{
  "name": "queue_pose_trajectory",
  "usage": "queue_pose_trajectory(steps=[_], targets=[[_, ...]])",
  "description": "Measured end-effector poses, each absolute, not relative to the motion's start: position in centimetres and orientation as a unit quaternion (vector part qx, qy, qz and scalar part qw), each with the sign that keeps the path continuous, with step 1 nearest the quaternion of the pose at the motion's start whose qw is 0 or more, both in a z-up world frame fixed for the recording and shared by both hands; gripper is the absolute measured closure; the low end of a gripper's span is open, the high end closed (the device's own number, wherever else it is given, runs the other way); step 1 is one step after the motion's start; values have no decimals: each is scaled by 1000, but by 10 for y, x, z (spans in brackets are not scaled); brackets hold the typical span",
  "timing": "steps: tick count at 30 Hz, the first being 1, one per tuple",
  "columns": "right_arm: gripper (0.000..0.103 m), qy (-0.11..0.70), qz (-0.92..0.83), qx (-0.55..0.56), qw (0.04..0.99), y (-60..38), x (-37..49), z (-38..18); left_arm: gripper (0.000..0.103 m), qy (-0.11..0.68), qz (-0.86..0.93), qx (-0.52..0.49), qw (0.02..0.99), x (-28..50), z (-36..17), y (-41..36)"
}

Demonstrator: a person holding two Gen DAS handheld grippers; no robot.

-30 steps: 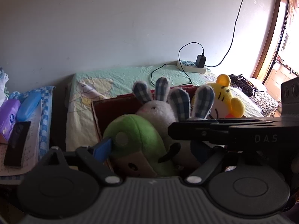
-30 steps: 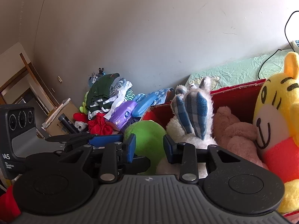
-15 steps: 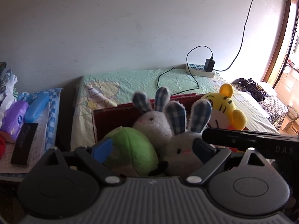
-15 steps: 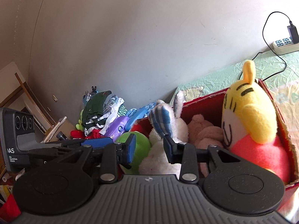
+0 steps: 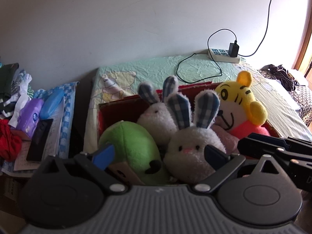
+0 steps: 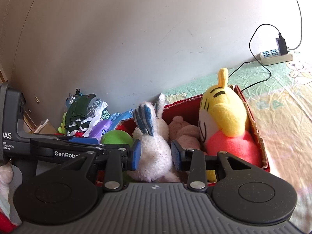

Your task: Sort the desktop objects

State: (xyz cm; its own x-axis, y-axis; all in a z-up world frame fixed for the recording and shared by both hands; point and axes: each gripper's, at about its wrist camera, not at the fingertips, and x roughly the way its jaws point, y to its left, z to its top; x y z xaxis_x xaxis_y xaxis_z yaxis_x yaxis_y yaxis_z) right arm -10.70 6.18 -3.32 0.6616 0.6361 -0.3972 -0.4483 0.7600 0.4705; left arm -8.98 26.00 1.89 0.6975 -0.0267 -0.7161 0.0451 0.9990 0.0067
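a red cardboard box (image 5: 120, 108) on a bed's green printed sheet (image 5: 148, 68) brims with plush toys. the near white rabbit (image 5: 192, 148), fluffy with blue-checked ears, sits upright facing the left camera, ears pointing up, between the left gripper (image 5: 159, 154) fingers, which are spreading wide and clear of it. beside it lie a green plush (image 5: 132, 142), a second white rabbit (image 5: 156, 117) behind, and a yellow tiger (image 5: 241, 107) upright at the box's right end. in the right view, the right gripper (image 6: 156, 154) fingers are easing apart, a rabbit's (image 6: 154, 152) body between them; whether they press it cannot be told. a power strip (image 5: 224, 55) with charger sits by the wall; folded clothes (image 6: 81, 113) and a purple wipes pack (image 5: 30, 117) crowd the left.
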Motion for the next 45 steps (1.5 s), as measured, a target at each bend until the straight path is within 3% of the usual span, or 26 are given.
queue_pose_trajectory(steps=[15,27,38,45], targets=[[64,262,315,193,891,7,-107,-18,3,337,-4,-1,942,-127,50,190],[63,314,238,174,903,-57,-115,-37,3,455,34,-52,888,-124,2,121],[58,442,200,90,870,-42,-121,-87,3,536,127,-53,833,-152,-60,122],[40,463,194,57,863,-13,-128,-89,3,527,139,-59,836,-162,-57,157]])
